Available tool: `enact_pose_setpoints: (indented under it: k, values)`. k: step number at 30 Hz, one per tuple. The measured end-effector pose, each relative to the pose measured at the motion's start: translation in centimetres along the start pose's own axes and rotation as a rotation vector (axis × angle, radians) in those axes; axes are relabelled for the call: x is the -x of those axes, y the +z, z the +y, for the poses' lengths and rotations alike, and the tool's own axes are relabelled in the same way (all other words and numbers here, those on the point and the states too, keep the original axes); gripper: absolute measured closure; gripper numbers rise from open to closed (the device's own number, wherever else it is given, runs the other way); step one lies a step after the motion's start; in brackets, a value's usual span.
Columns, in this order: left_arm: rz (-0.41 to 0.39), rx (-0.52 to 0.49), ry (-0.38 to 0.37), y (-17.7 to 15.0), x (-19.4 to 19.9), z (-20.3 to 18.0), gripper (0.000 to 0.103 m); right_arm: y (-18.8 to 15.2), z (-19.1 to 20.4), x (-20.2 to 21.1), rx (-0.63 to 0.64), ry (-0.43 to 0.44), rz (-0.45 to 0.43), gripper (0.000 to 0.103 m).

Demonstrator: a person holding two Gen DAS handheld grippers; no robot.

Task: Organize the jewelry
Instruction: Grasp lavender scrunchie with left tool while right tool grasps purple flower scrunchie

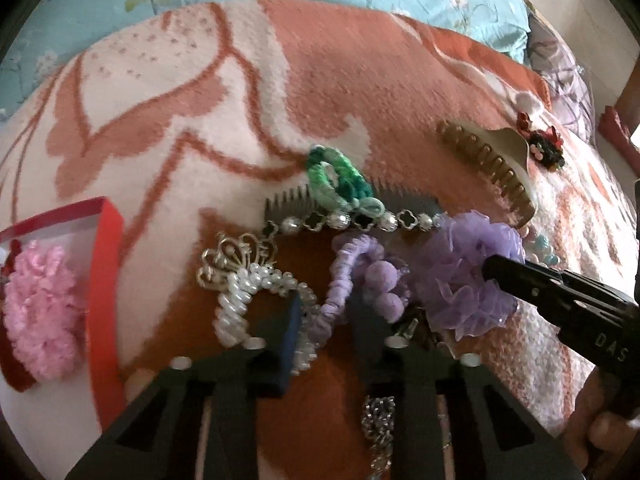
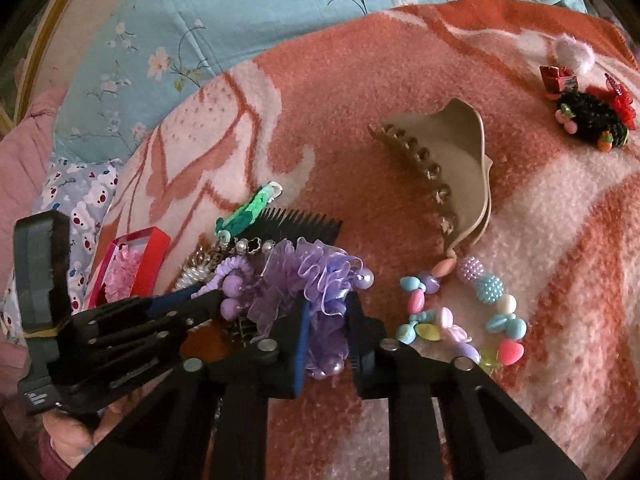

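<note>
Right claw (image 2: 326,332) is pinched onto the frilly lilac organza scrunchie (image 2: 308,280), which lies in the tangled heap on the orange-and-white fleece blanket (image 2: 400,80) of the bed. Left claw (image 1: 326,320), jaws nearly together, grips the thin ruched lavender hair tie with pompoms (image 1: 344,276) beside the white beaded bracelet (image 1: 244,296). Both ties look light, soft and squashy, so a pinch across the bunched fabric should hold, though neighbours may snag and trail along.
</note>
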State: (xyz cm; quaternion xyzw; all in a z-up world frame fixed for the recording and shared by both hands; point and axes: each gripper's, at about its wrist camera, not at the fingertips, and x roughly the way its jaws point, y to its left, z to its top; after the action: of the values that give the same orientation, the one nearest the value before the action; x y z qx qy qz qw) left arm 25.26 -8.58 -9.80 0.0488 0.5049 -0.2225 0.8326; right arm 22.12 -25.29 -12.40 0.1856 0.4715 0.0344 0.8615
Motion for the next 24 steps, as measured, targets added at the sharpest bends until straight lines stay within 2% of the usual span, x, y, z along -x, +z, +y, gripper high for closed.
enact_pose_setpoints:
  k: [1,9,24]
  values:
    - [-0.001,0.001,-0.004,0.1,-0.1,0.0,0.096,-0.1,0.0,0.2,-0.002,0.008,-0.005,0.09]
    - [-0.071,0.019,-0.03,-1.2,3.0,0.1,0.098,-0.7,0.1,1.8,-0.015,0.041,-0.024,0.094]
    - [-0.221,0.104,-0.074,-7.1,14.0,1.2,0.098,-2.1,2.6,5.5,0.018,0.093,-0.059,0.095]
